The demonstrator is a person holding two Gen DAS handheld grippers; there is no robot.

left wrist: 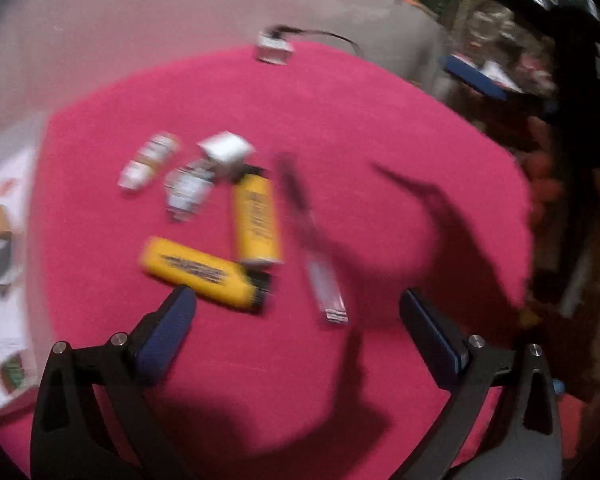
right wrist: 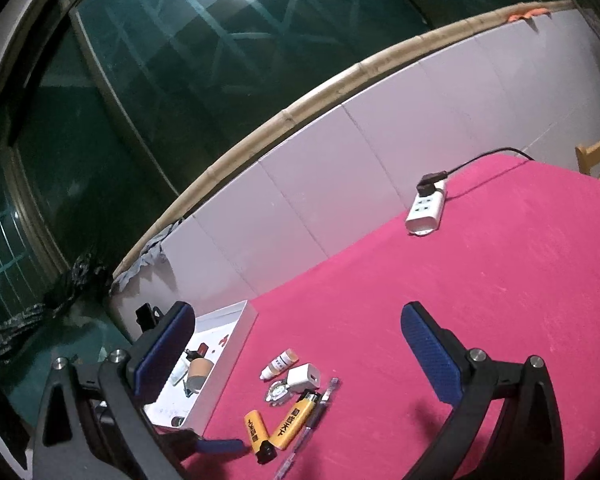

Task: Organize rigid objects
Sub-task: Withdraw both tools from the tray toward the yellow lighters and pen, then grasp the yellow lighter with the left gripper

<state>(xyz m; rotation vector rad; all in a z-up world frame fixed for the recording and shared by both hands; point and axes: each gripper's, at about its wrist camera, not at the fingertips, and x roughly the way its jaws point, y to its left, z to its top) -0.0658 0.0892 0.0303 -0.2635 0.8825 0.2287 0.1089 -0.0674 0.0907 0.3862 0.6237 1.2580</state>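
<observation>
Our left hand-held gripper point(left wrist: 298, 300) is spread wide over the near yellow lighter point(left wrist: 204, 274). It looks light, hard, slippery; we pinch its middle. Right hand-held gripper point(right wrist: 298, 320) is spread too.

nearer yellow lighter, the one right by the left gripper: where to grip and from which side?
Grip the nearer yellow lighter mid-body, across its narrow width, coming straight down from above. It lies flat on the pink cloth, so only top access works. Its black cap end sits close to the second lighter, so stay toward the yellow middle. The left gripper is open and would need turning to straddle it.
</observation>
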